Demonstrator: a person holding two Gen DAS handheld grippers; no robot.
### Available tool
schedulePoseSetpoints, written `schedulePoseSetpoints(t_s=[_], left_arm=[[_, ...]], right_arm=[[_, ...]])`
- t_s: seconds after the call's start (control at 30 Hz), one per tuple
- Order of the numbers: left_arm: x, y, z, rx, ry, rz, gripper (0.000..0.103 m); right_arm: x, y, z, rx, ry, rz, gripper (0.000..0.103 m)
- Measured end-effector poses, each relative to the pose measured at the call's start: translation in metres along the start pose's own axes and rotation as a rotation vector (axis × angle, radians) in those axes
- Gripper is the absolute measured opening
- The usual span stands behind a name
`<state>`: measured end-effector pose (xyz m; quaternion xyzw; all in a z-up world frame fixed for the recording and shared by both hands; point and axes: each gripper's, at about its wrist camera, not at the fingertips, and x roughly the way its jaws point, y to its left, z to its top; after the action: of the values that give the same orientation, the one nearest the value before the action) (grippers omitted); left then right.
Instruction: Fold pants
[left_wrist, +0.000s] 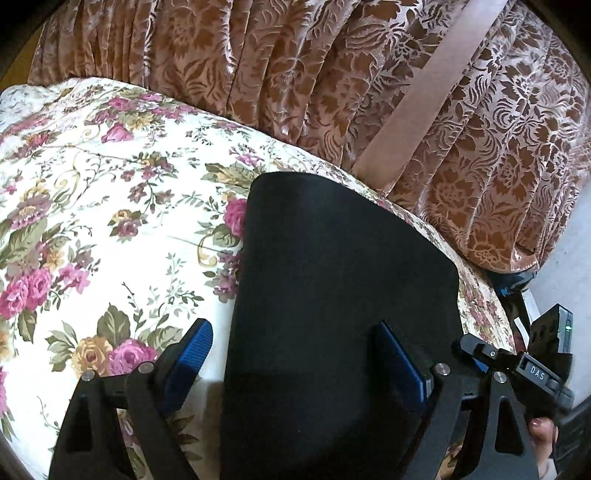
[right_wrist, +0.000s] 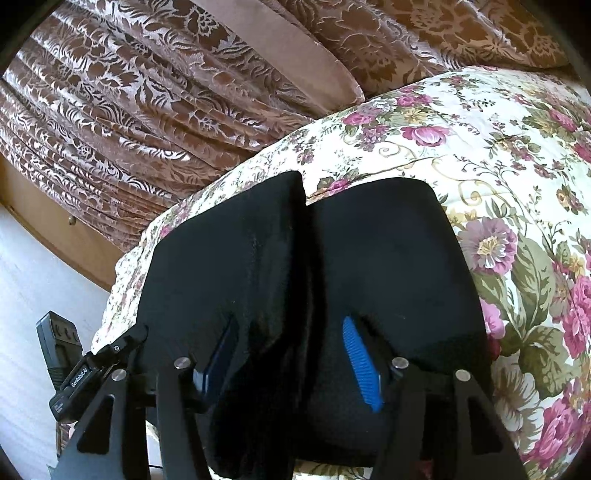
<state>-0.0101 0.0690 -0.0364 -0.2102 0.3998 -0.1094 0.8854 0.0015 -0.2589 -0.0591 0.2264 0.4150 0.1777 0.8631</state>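
- Where the bed meets the wall, a brown patterned curtain hangs in pleats behind the floral bedspread, with a plain pink tie-back strip running diagonally across it; a wooden drawer front with a small knob shows low beside the curtain.
- Left claw points forward over the bed, its fingers spread wide; the inner blue pad lies on the black pants, the outer one over bare bedspread, gripping nothing.
- Right claw also reaches forward, fingers wide apart and resting on the cloth without pinching it.
- Pants lie flat on the bedspread near the bed's edge, both legs side by side, their long axis running away from the claws toward the curtain.
- Right claw's body shows at the left view's lower right, with a fingertip behind it.
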Motion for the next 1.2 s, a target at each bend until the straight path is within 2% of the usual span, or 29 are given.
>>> schedulePoseSetpoints(t_s=[0.37, 0.63, 0.7, 0.8, 0.9, 0.93, 0.97, 1.0, 1.03, 1.07, 1.13, 1.2], left_arm=[[0.000, -0.002, 0.000, 0.006, 0.002, 0.010, 0.090], [0.002, -0.003, -0.002, 0.016, 0.010, 0.014, 0.090], [0.001, -0.003, -0.003, 0.020, 0.007, 0.017, 0.090], [0.002, -0.002, -0.002, 0.018, 0.010, 0.017, 0.090], [0.003, -0.003, -0.003, 0.016, 0.009, 0.022, 0.090], [0.003, -0.003, -0.003, 0.017, 0.009, 0.026, 0.090], [0.003, -0.003, -0.003, 0.018, 0.009, 0.029, 0.090], [0.002, -0.003, -0.003, 0.020, 0.010, 0.037, 0.090], [0.002, -0.003, -0.003, 0.022, 0.012, 0.040, 0.090], [0.001, -0.004, -0.003, 0.023, 0.012, 0.044, 0.090], [-0.001, -0.007, -0.002, 0.031, 0.005, 0.061, 0.090], [-0.008, -0.016, -0.001, 0.064, -0.014, 0.084, 0.090]], right_arm=[[0.008, 0.006, 0.001, -0.041, 0.021, -0.034, 0.060], [0.012, 0.008, 0.001, -0.057, 0.042, -0.018, 0.060], [0.013, 0.011, -0.001, -0.067, 0.057, 0.011, 0.060], [0.016, 0.019, -0.006, -0.112, 0.077, 0.040, 0.062], [0.023, 0.031, -0.010, -0.182, 0.073, -0.005, 0.062], [0.025, 0.033, -0.010, -0.190, 0.066, -0.013, 0.057], [0.027, 0.035, -0.011, -0.194, 0.059, -0.017, 0.048], [0.030, 0.038, -0.011, -0.200, 0.060, -0.027, 0.045], [0.031, 0.040, -0.011, -0.203, 0.057, -0.030, 0.036], [0.032, 0.041, -0.011, -0.201, 0.054, -0.023, 0.021], [0.029, 0.046, -0.010, -0.202, 0.046, 0.008, 0.015], [0.021, 0.055, -0.010, -0.258, 0.020, -0.027, 0.014]])
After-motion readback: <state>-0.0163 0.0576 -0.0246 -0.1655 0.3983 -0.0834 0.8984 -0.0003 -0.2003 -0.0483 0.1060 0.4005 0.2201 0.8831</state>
